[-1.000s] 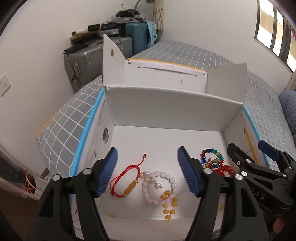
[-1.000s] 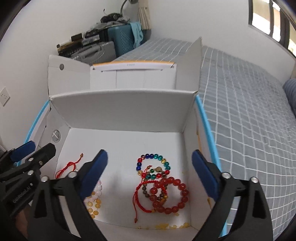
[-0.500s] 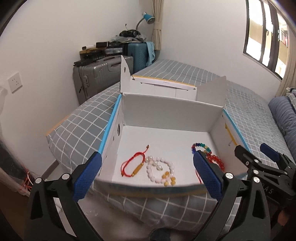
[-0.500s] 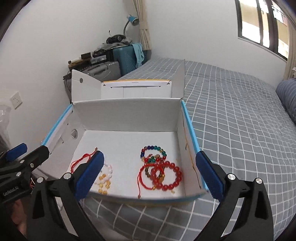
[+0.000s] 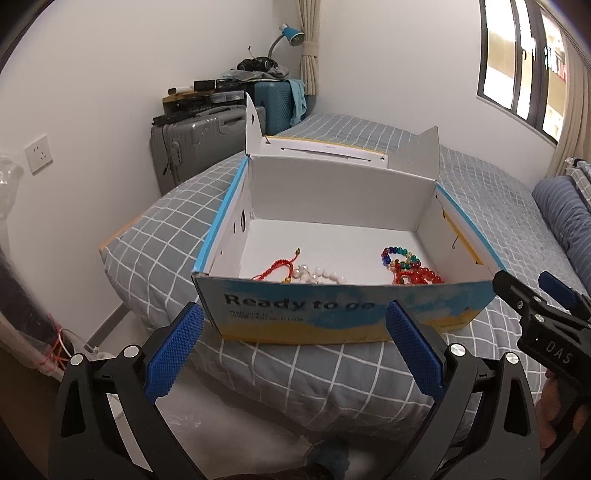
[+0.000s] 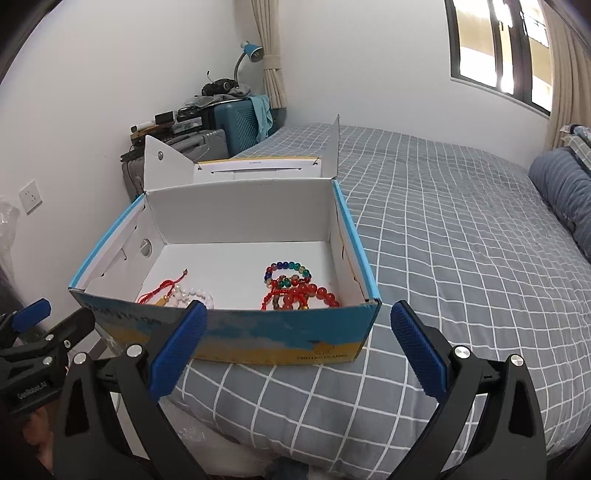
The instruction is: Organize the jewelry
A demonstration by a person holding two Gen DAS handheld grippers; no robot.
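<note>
Blue-padded left gripper point(image 5: 293, 341) nearest the camera, jaws wide apart, nothing between them; they have just been opening. Right gripper point(image 6: 293, 341) likewise spread wide and empty, pads point(image 6: 179, 345) hanging in front of the box, not touching it. Each gripper shows at the edge of the other's view, side by side, both short of the bed edge.

Next, bed point(image 6: 424, 258) with grey checked cover. Box point(image 5: 343, 314) sits on its near corner, lid flap folded back, front wall blue and yellow with "Ready to go" printed.

Jewelry is inside the box on the white floor, two groups apart. Left group: red cord bracelet point(image 6: 162, 290) touching white bead bracelet point(image 6: 195, 295), both partly hidden behind the front wall. Right group: red bead bracelet point(image 6: 314, 295) heaped with a red cord, multicolour bead bracelet point(image 6: 288, 271) just behind and touching it. Middle of the box floor bare.

Further back, grey suitcase point(image 5: 199, 147) and teal suitcase point(image 5: 277, 105) against the wall beyond the bed, clutter on top. Blue lamp point(image 5: 291, 33) above them beside a tied curtain. Wall socket point(image 5: 38, 153) at left. Window point(image 6: 498, 51) upper right, blue striped pillow point(image 6: 561, 195) at far right.
</note>
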